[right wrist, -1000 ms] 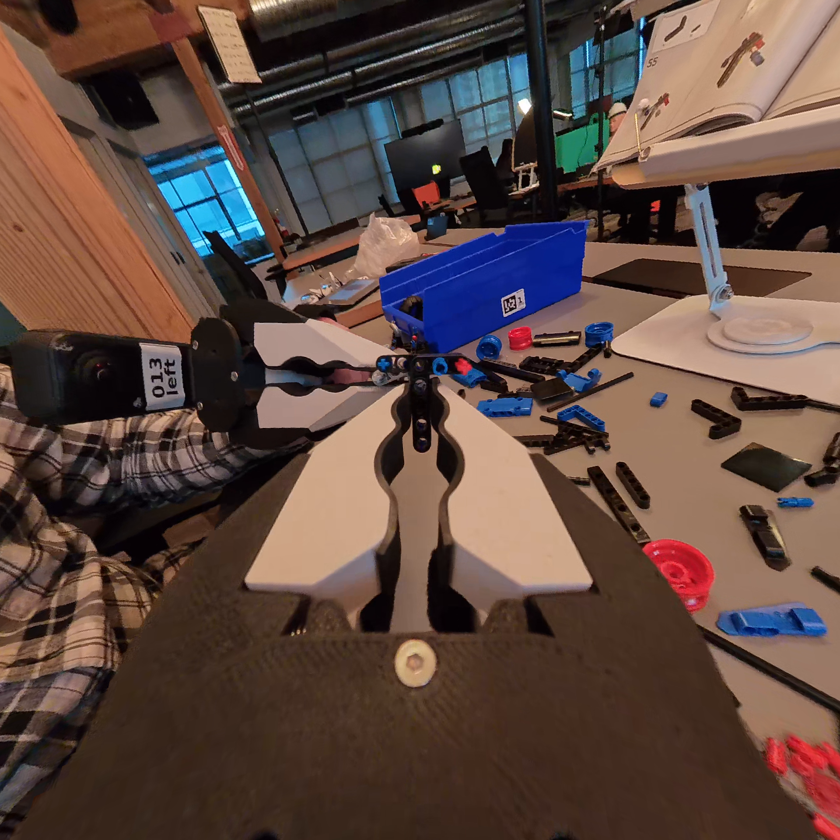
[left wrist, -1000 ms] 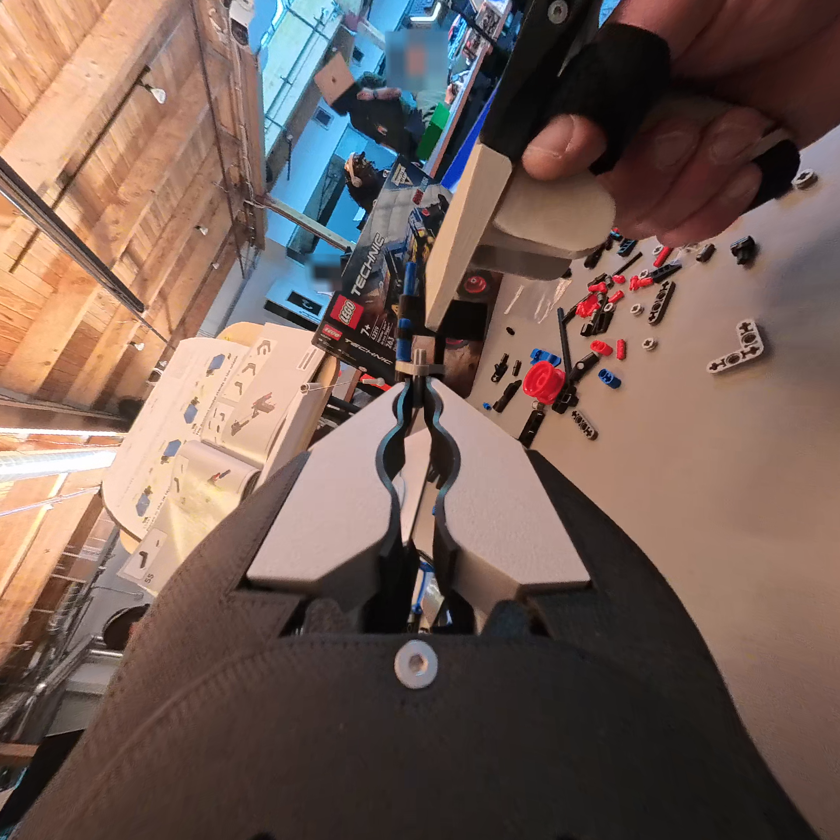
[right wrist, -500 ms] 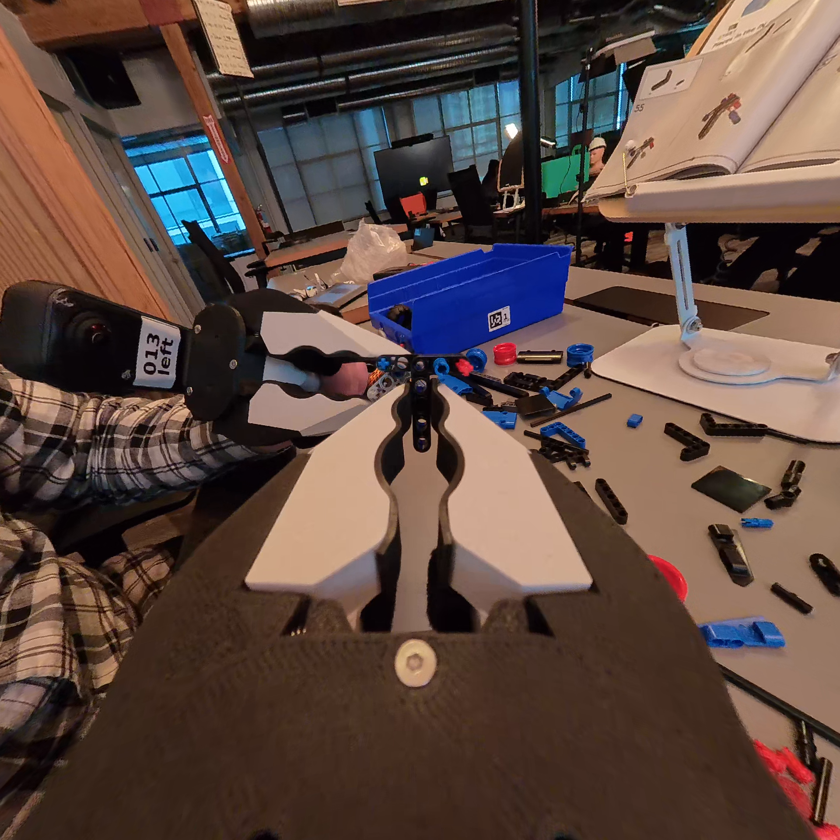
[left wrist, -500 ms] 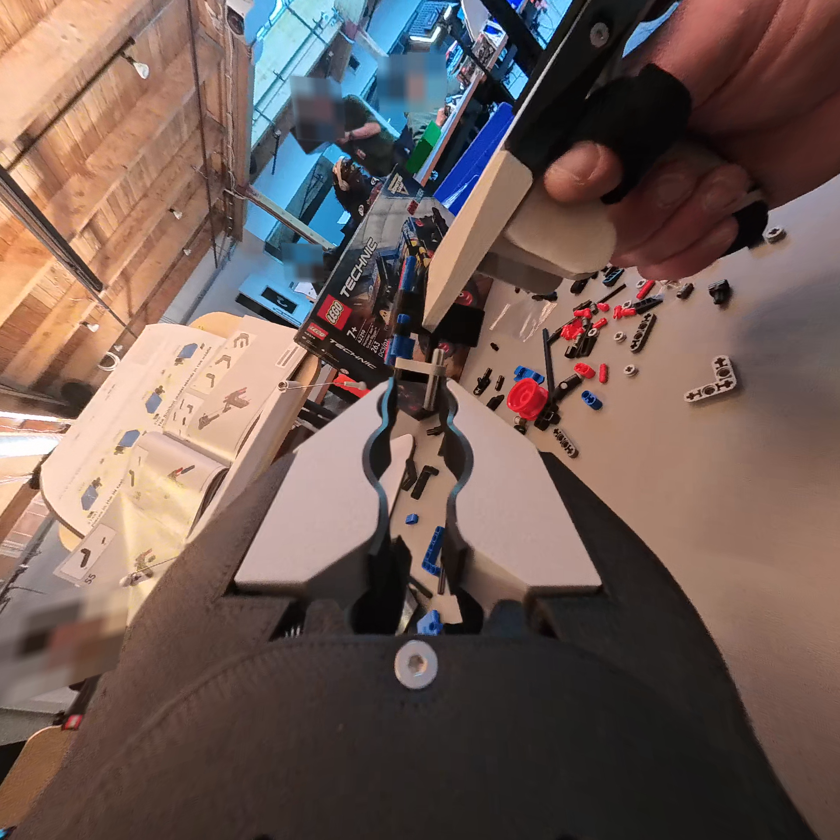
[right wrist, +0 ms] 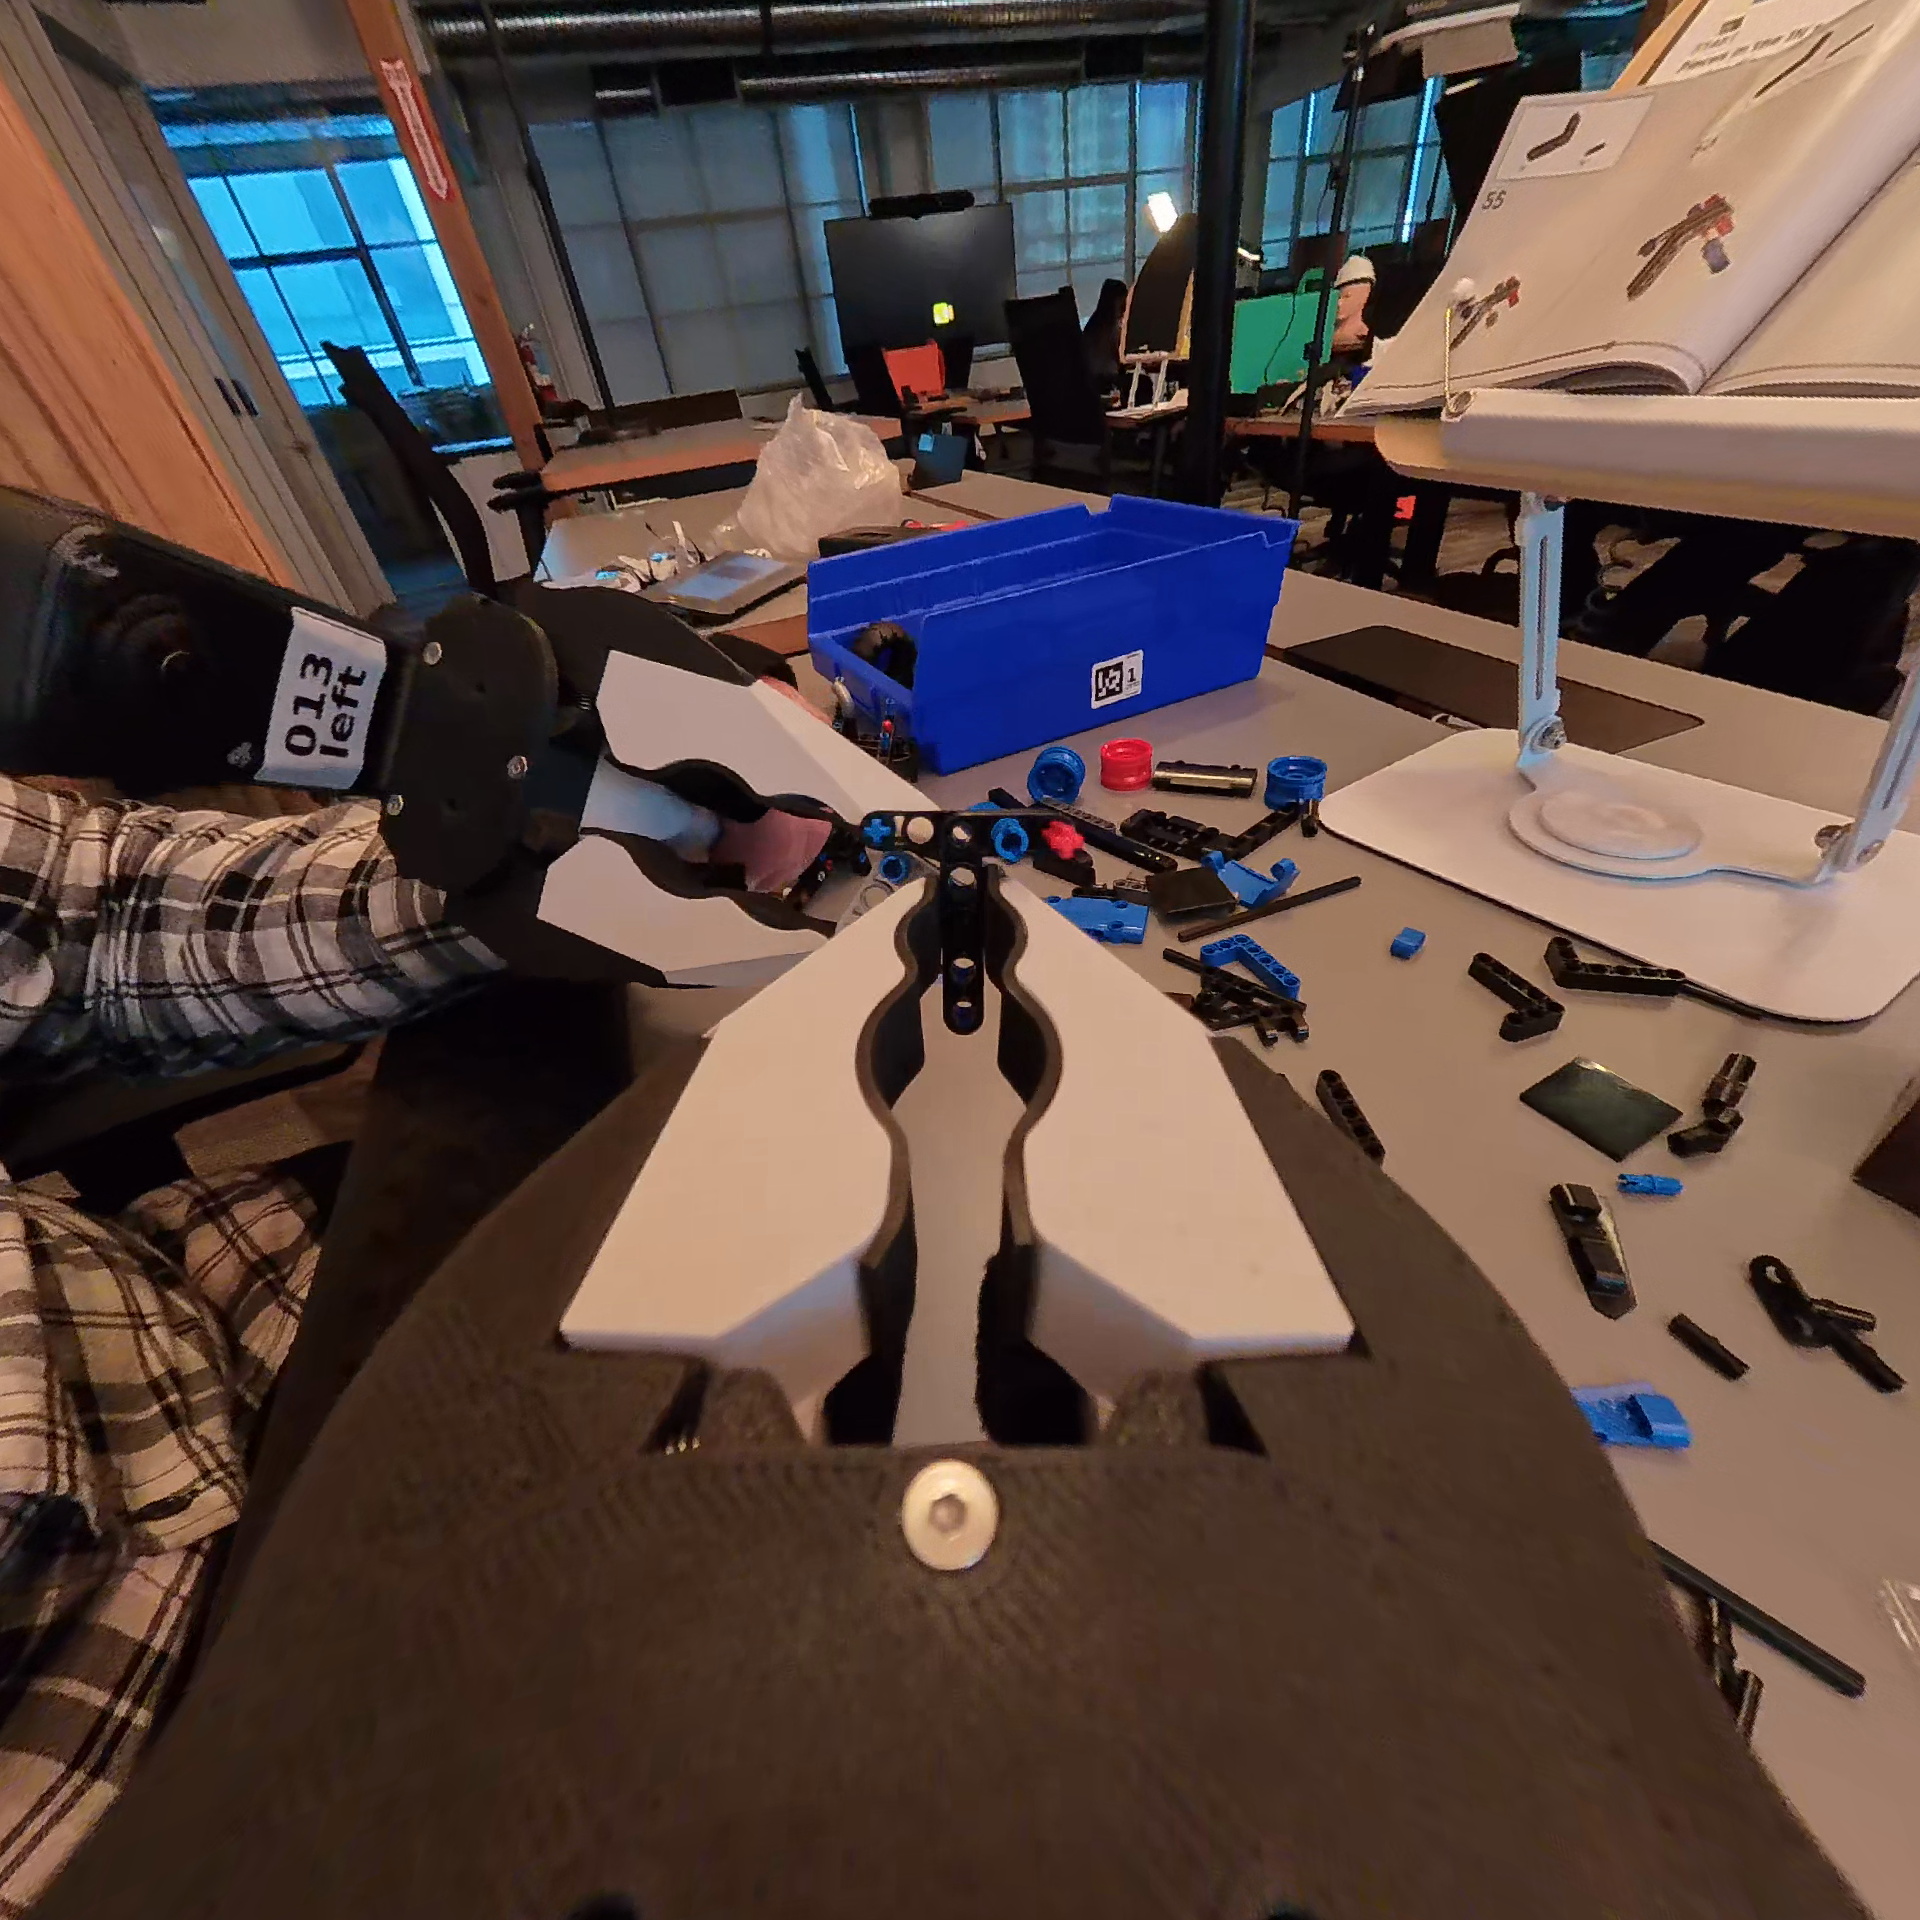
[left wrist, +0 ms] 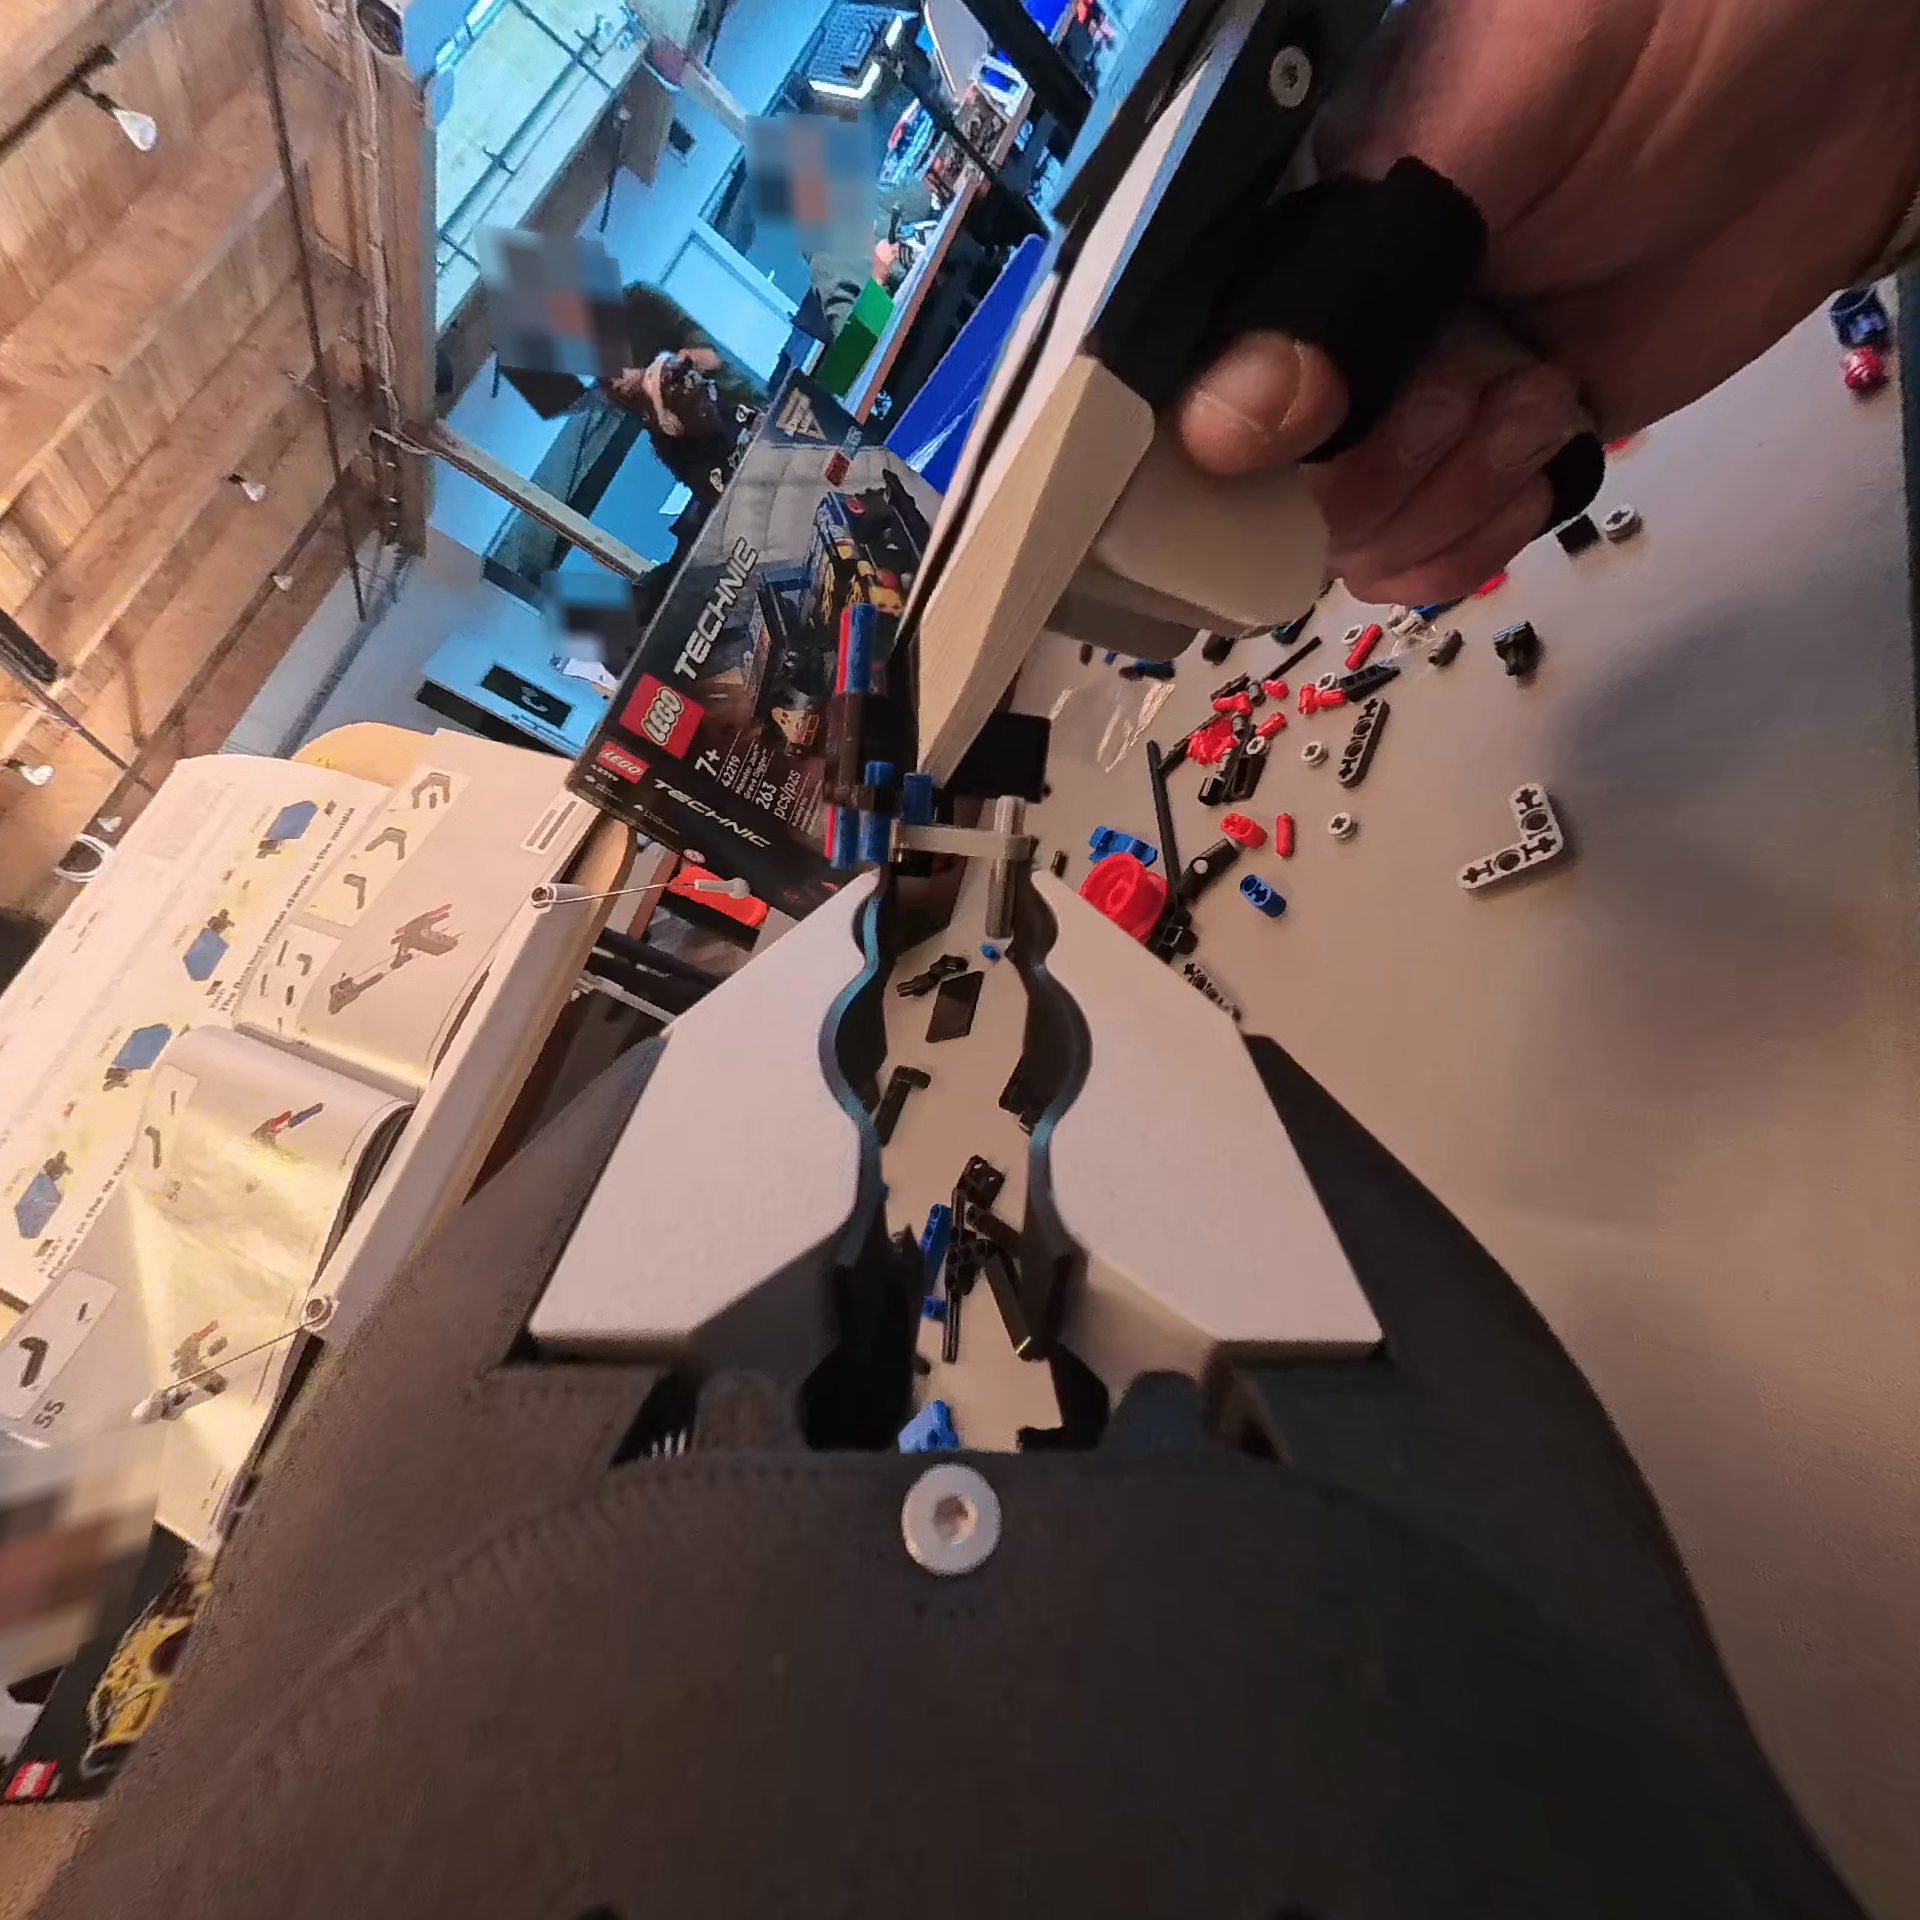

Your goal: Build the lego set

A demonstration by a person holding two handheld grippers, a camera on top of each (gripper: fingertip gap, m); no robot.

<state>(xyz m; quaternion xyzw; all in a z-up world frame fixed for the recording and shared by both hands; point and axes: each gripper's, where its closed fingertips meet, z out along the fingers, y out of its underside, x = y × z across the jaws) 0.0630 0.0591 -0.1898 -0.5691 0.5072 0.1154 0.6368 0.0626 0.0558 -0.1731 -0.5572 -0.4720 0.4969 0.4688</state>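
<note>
Right wrist view: right tool [right wrist: 961, 896] clamped on black T-shaped lego assembly [right wrist: 957, 862] above the counter [right wrist: 1455, 1049], in front of blue bin [right wrist: 1049, 634]; left tool [left wrist: 954, 896] parted, empty, tips near the assembly.

A clear bag [right wrist: 816, 480], perhaps plastic, lies behind the dark monitor [right wrist: 920, 272].

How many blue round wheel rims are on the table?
2. One blue round wheel rim lies left of the red round rim, the other right of it past a black cylinder, both before the blue plastic bin. Others may be hidden.
</note>
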